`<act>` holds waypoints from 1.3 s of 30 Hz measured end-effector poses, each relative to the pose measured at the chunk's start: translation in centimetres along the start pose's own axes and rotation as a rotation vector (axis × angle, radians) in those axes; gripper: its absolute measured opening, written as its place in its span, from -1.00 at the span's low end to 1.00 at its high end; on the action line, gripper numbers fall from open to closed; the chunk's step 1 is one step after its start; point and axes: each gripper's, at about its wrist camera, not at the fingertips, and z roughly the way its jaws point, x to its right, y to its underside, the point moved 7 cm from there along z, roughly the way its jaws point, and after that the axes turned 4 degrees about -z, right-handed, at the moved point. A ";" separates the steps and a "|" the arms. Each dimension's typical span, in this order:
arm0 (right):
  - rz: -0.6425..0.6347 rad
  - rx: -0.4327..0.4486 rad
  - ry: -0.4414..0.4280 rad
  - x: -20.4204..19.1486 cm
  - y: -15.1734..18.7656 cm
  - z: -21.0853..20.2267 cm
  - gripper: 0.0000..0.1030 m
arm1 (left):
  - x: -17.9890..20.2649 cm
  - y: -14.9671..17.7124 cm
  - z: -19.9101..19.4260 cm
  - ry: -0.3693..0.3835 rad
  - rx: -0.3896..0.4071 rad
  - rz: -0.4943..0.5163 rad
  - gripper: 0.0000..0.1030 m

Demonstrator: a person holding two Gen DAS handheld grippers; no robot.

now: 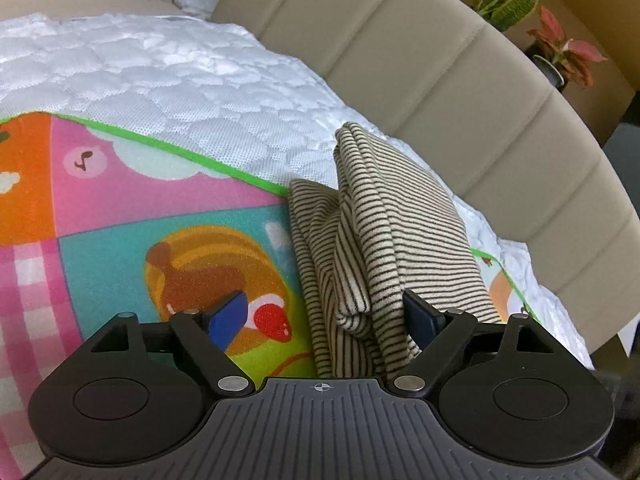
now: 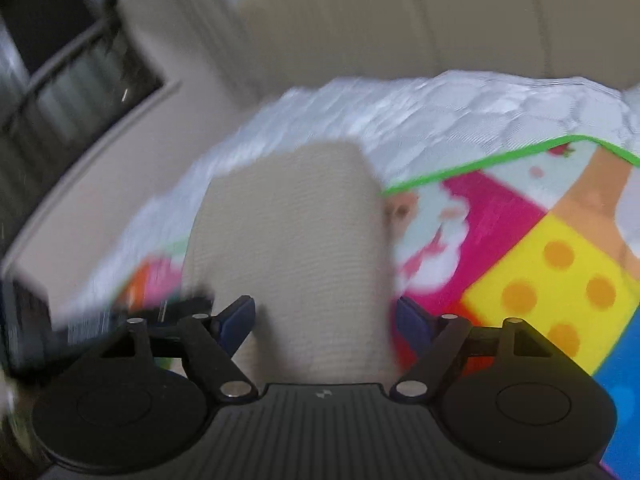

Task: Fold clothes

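Left wrist view gives me the sharper look: my left hand-held gripper (image 1: 324, 316) has its jaws standing wide apart, and the striped garment (image 1: 380, 232), cream with thin dark stripes and folded into a bunched, narrow pile, lies between them. Its near folds rest against the right blue finger pad (image 1: 420, 312), while the left pad (image 1: 228, 316) stands clear of the cloth over the colourful play mat (image 1: 120, 220). Nothing is pinched. The garment lies at the right end of that mat, reaching over its green border onto the white quilted mattress (image 1: 180, 72), close to the beige padded headboard (image 1: 460, 92) that curves along the far right. Two potted plants (image 1: 560, 52) show beyond the headboard at far right. Through the right wrist view everything is smeared by motion, but I can make out my right hand-held gripper (image 2: 324, 320) with its jaws also apart and the same garment, a pale blur here, filling the gap between the fingers. Whether those pads actually press on the cloth I cannot tell. The mat spreads to the right there.
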 end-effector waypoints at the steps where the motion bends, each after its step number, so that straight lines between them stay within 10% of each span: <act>1: 0.020 0.016 0.006 0.4 -0.9 0.7 0.55 | 0.0 0.0 0.0 0.002 -0.001 0.000 0.72; 10: 0.087 -0.090 -0.054 0.7 -4.6 8.9 0.52 | -0.3 -0.1 0.1 0.039 -0.021 -0.005 0.73; 19: 0.050 -0.193 -0.140 -1.2 0.4 4.6 0.34 | 0.1 -0.7 -0.8 0.148 -0.034 -0.044 0.77; 29: 0.068 -0.048 -0.089 -2.9 -3.8 4.8 0.46 | -1.1 -0.8 -0.3 0.024 -0.036 -0.024 0.79; 34: -0.086 -0.113 0.120 -3.1 -3.5 8.7 0.58 | -1.5 -1.0 -0.2 0.003 -0.016 -0.015 0.82; 39: -0.051 -0.117 0.096 -2.9 -2.0 6.8 0.58 | -1.6 -0.9 -0.1 0.004 -0.004 -0.009 0.84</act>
